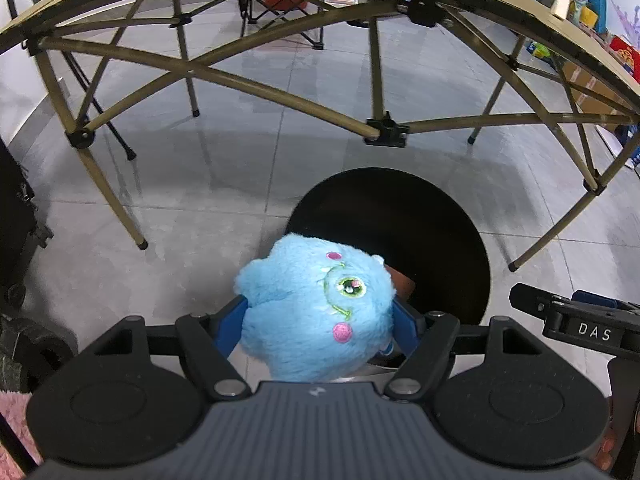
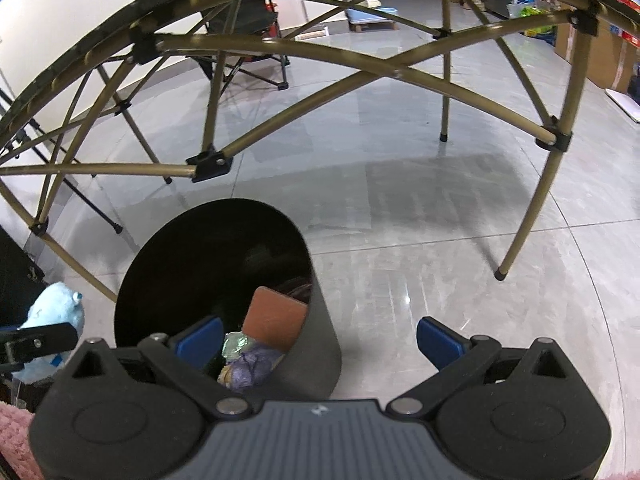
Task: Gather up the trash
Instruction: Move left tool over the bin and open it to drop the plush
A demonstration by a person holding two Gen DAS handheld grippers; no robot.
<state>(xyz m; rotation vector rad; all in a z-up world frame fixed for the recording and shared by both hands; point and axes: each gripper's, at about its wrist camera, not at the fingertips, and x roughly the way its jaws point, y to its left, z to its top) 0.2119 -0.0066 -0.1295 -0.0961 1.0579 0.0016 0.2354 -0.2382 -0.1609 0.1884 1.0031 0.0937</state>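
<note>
The left gripper (image 1: pixel 320 316) angles downward with jaws clamped, apparently firmly; the right gripper (image 2: pixel 320 340) has jaws spread.

A folding table (image 1: pixel 224 80) stands over the grey tiled floor (image 2: pixel 400 208) before me. I see a folding chair (image 1: pixel 284 4) behind it.

You could read just one word: "DAS", in white capitals on the black body of the right hand-held gripper (image 1: pixel 576 320), at about three o'clock in your left wrist view. The print on the coloured boxes at two o'clock was too small to read.
</note>
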